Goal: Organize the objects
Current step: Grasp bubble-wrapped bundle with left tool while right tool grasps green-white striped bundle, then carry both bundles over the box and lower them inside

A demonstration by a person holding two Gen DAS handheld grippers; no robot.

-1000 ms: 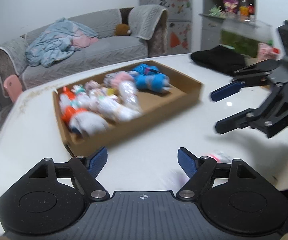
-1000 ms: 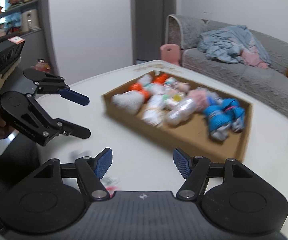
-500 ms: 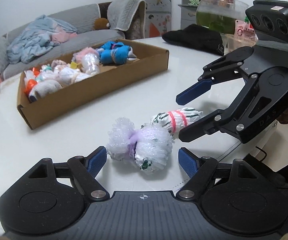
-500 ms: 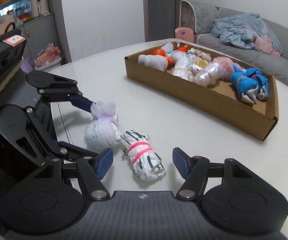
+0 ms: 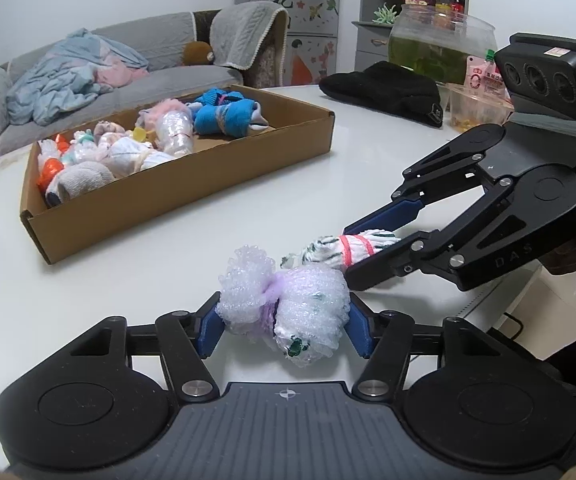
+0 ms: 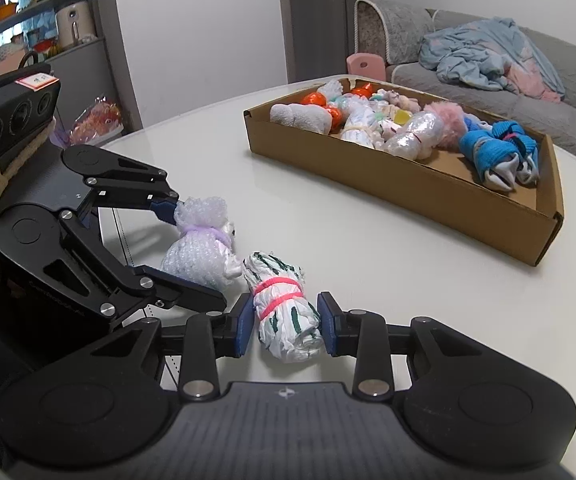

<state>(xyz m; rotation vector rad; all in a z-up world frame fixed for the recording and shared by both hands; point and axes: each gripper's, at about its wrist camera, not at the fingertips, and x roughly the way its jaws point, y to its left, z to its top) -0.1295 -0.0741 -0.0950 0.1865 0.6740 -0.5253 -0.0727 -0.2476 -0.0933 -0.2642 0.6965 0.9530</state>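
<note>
Left tool [image 5: 284,322], jaws just closing, pads pressing the bubble-wrap bundle [image 5: 288,312], lower centre on the desk [image 5: 367,152]. Right tool [image 6: 286,326], likewise closing, grips the striped roll [image 6: 284,308]. Box [image 6: 427,196] upper right.

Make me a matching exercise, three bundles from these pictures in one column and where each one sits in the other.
Things:
1. white bubble-wrap bundle tied with purple
2. white green-striped bundle with pink rubber bands
3. blue rolled sock bundle

Places:
A. inside the brown cardboard tray
B. between the left gripper's jaws
C. between the right gripper's jaws

Pairs: 1-B, 2-C, 3-A
</note>
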